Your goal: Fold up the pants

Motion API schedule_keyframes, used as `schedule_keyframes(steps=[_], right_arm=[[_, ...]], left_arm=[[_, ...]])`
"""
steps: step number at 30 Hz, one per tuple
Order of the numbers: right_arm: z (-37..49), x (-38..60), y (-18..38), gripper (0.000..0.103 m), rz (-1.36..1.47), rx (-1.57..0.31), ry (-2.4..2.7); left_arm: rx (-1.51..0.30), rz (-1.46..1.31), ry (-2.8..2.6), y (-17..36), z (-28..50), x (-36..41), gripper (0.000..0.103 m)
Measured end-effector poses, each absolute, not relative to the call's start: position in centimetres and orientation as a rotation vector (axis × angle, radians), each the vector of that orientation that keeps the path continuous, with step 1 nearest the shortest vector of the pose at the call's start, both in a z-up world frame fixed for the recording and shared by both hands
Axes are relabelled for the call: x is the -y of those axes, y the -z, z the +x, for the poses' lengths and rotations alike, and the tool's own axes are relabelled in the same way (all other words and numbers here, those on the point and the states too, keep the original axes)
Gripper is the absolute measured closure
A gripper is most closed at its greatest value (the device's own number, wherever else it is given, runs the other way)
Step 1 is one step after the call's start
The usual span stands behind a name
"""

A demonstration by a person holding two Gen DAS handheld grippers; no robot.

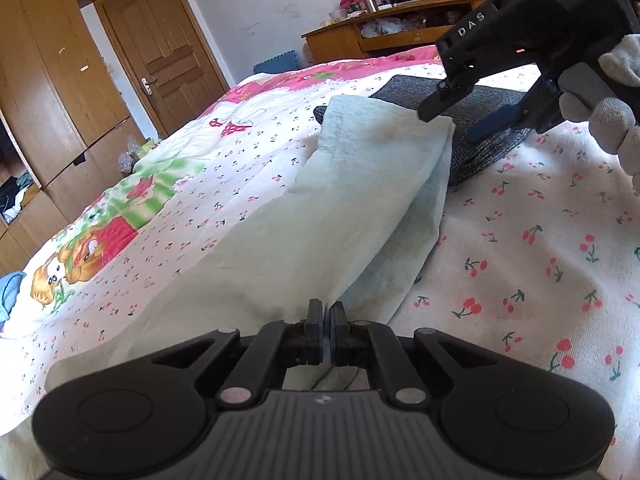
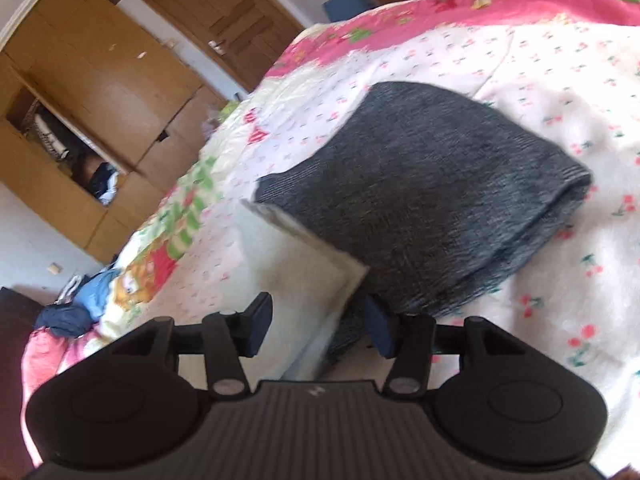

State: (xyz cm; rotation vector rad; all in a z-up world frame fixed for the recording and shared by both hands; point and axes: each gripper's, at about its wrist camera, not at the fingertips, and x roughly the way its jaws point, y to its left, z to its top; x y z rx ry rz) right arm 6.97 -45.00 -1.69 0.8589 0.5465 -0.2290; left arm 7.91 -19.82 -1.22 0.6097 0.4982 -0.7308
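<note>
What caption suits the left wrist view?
Left claw shut on pale mint fabric pants; right claw open at far end.

pants (image 1: 340,208) on my bed (image 1: 540,280), running away from me | folded sweater (image 1: 480,136) at their far end, far corner overlapping it | door (image 1: 160,52) beyond bed, left | cabinet (image 1: 400,24) behind bed

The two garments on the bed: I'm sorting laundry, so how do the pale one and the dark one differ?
The pale green pants are light and smooth; the dark grey garment is ribbed knit. The pants stretch long, pinched in the shut left gripper; the grey garment lies folded, untouched. The pants' far end overlaps its edge. Both rest on the cherry-print bedspread.
</note>
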Motion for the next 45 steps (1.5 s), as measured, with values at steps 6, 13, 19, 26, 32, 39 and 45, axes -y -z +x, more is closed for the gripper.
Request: schedule_keyframes(steps=[6, 13, 19, 26, 32, 39, 45], right_arm=[[7.1, 44.7, 3.0, 0.05, 0.92, -0.595, 0.239], [8.4, 44.7, 4.5, 0.05, 1.015, -0.593, 0.187], [8.8, 44.7, 4.2, 0.077, 0.968, -0.613, 0.188], [7.9, 43.4, 2.1, 0.074, 0.95, -0.578, 0.129], [11.3, 44.1, 4.1, 0.08, 1.012, -0.649, 0.159], [5.7, 45.1, -0.1, 0.098, 1.012, -0.408, 0.153], [6.6, 44.8, 2.0, 0.098, 0.958, -0.514, 0.226]], left_arm=[[-0.488, 0.616, 0.755, 1.0, 7.4, 19.5, 0.082], [-0.501, 0.634, 0.851, 1.2, 6.4, 19.8, 0.081], [-0.529, 0.618, 0.956, 1.1, 5.9, 20.4, 0.081], [-0.578, 0.532, 0.948, -0.1, 6.1, 18.0, 0.08], [-0.571, 0.54, 0.883, -0.1, 6.8, 17.0, 0.077], [-0.553, 0.428, 0.844, -0.9, 8.3, 14.9, 0.052], [-0.695, 0.459, 0.888, 1.0, 8.7, 14.6, 0.053]])
